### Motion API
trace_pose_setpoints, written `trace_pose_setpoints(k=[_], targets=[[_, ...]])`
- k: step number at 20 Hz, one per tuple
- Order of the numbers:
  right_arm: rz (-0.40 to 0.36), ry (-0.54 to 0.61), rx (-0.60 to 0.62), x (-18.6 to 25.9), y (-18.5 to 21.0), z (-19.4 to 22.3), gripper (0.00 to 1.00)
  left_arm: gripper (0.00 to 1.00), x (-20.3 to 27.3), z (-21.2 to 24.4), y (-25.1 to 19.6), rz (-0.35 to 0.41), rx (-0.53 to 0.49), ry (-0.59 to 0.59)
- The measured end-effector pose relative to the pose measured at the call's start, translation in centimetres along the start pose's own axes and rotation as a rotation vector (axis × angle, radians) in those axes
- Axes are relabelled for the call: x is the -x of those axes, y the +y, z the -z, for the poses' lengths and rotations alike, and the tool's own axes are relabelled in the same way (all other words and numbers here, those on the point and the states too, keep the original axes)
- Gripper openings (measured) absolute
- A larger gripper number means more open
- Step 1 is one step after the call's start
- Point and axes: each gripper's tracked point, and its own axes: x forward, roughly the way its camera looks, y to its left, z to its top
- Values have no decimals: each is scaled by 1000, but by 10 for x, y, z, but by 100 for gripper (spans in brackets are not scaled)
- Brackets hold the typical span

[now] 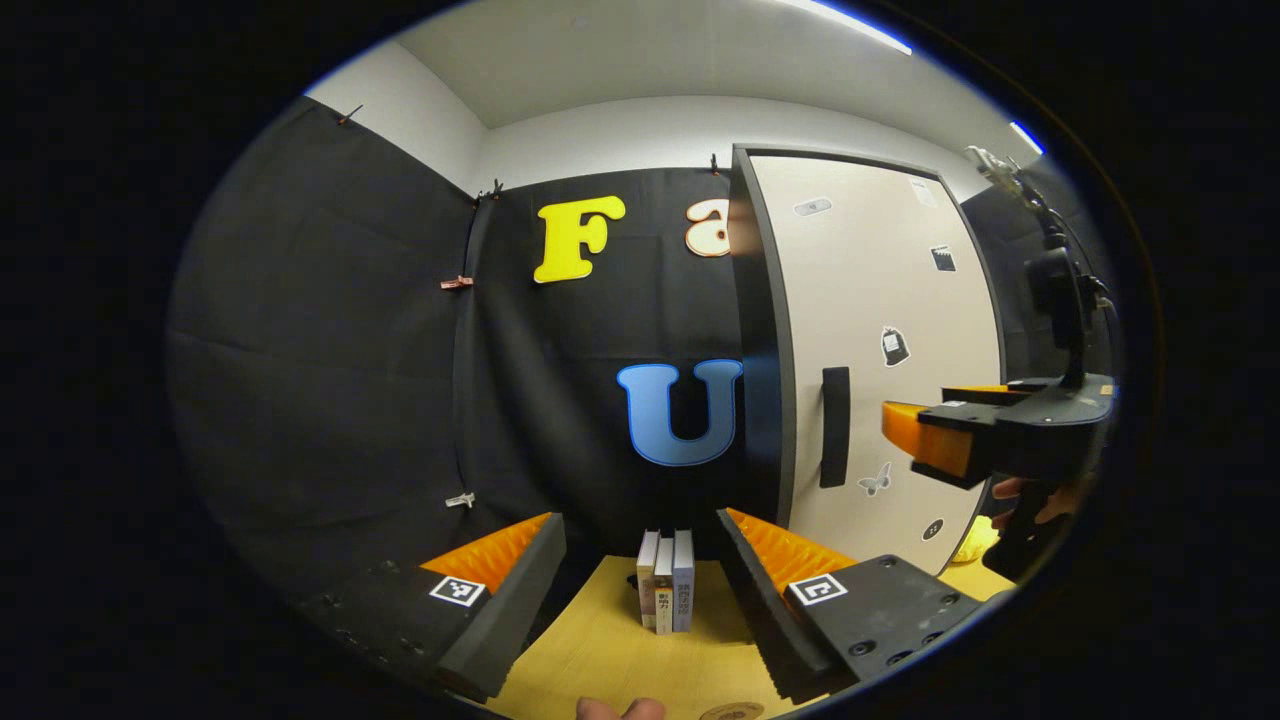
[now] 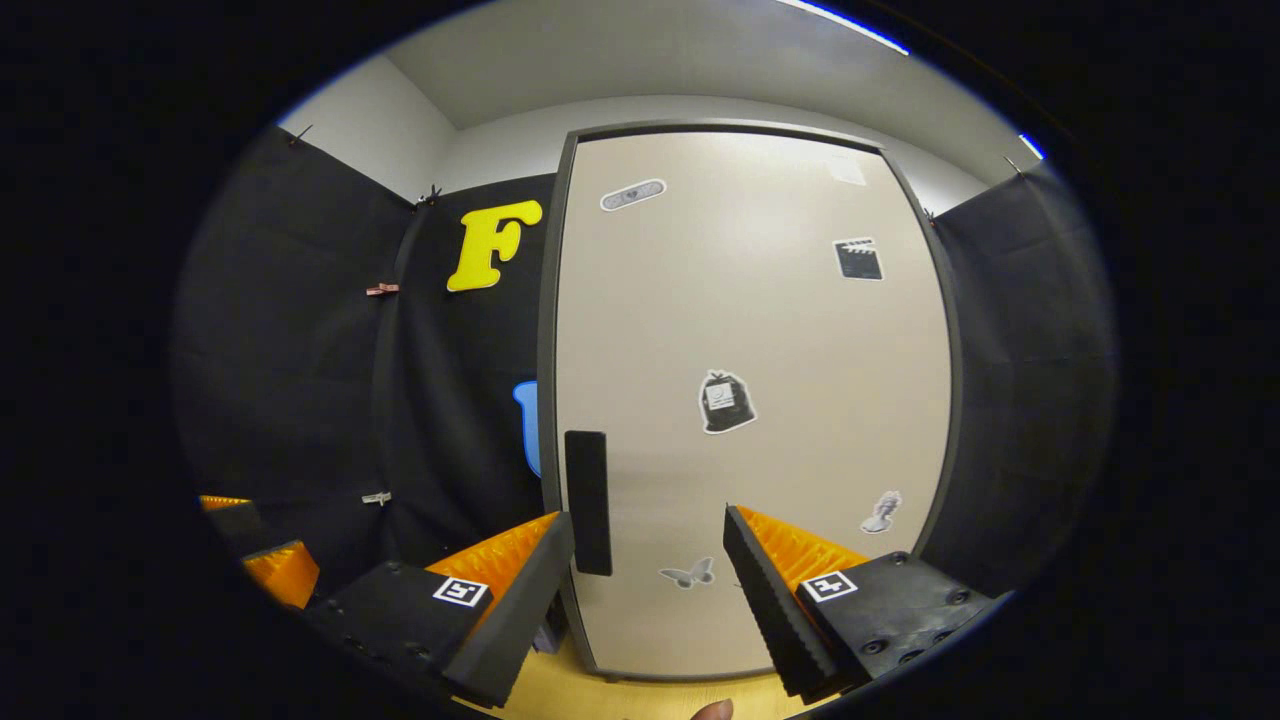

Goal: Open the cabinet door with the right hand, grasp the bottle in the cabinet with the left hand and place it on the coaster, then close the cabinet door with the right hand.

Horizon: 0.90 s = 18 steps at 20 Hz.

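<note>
- The right gripper (image 2: 648, 545) has its two orange ribbed fingers (image 2: 500, 555) spread wide and empty, aimed at the lower part of the beige, dark-framed cabinet door (image 2: 750, 400); the door's flat black vertical bar handle (image 2: 588, 500) lies in front of the gap, just inside the left finger, not yet between the pads.
- The left gripper (image 1: 640, 550) is likewise parted and holding nothing, pointed at the black cloth beside the cabinet, above a pale yellow wooden tabletop (image 1: 600, 650).
- In the left gripper view, the right gripper and the hand (image 1: 1040, 500) holding it hover near the door front, apart from the handle.
- The door is shut, so the bottle, judged to be inside, is hidden; its weight, material and slipperiness cannot be told. A grip around its body at mid-height, once it shows, seems safest.
- The door looks like a smooth, stiff matte panel dotted with small stickers. The handle is a slim rigid slab, likely hard and a little slick; pinching it across its thin sides near the middle should give the ribbed pads purchase and swing the door without twisting.
- Three thin upright books (image 1: 667, 592) stand together on the tabletop between the left fingers.
- A round brownish disc (image 1: 732, 711), probably the coaster, peeks at the bottom edge of the left gripper view.
</note>
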Motion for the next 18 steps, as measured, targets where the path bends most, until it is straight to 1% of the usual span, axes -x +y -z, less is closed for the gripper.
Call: trace_pose_setpoints(k=[3,6,7,8,9,10,11,12,13,14,16,17,18], targets=[[8,3,15,-26,12,11,97,95,-5,6,6,-6,8,12],[9,20,-4,-50,25,22,97,95,-9,11,12,-14,16,22],[2,27,-11,-55,28,26,92,95,-8,13,13,-17,20,25],[15,29,-16,-63,29,28,89,95,-9,14,15,-19,24,28],[23,25,-20,-68,29,28,77,95,-9,14,17,-22,25,29],[36,19,-25,-73,28,28,69,95,-8,16,19,-25,26,31],[34,21,-42,-79,31,30,55,95,-8,18,21,-29,25,36],[37,21,-54,-78,31,28,50,95,-7,21,23,-33,26,41],[53,31,-70,-94,27,36,49,95,-6,22,24,-35,26,47],[63,22,-69,-74,23,26,33,95,-5,24,26,-40,26,52],[71,15,-41,-82,28,28,33,95,-1,27,28,-44,26,61],[60,15,-27,-80,30,29,24,95,1,27,28,-46,26,62],[49,25,-34,-80,30,30,24,95,2,27,28,-47,26,62]])
